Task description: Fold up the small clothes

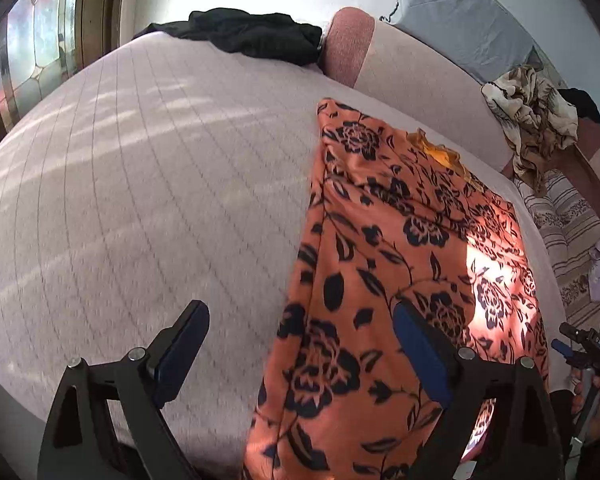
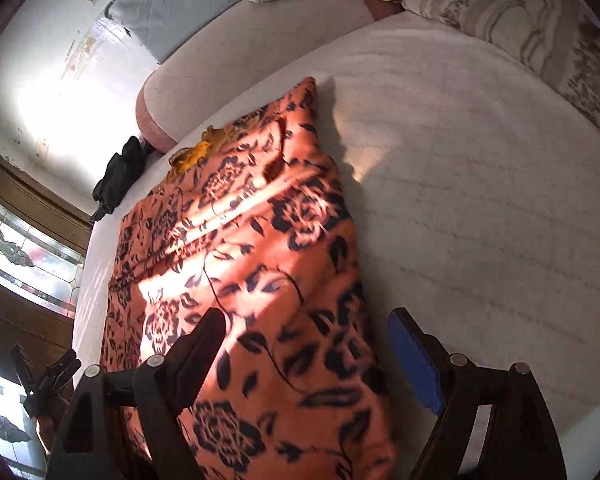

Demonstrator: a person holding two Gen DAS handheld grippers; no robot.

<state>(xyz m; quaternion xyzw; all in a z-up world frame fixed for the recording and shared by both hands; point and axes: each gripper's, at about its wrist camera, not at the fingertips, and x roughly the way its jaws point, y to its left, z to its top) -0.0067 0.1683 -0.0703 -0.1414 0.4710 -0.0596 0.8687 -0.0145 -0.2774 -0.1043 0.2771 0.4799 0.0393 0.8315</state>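
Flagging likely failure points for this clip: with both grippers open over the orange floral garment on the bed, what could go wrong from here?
1. The left gripper straddles the orange floral garment's long edge, so closing may catch only one layer or miss it.
2. The right gripper is also open and holds nothing; uneven grabs could skew the fold.
3. The garment already shows ridges near its yellow neckline, which may get creased in.

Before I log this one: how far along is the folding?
Done: the orange floral garment lies on the bed as a long narrow strip, so its sides look folded in. In hand: nothing; the left gripper and right gripper are open above it. Left: folding it shorter, then the black garment at the far edge.
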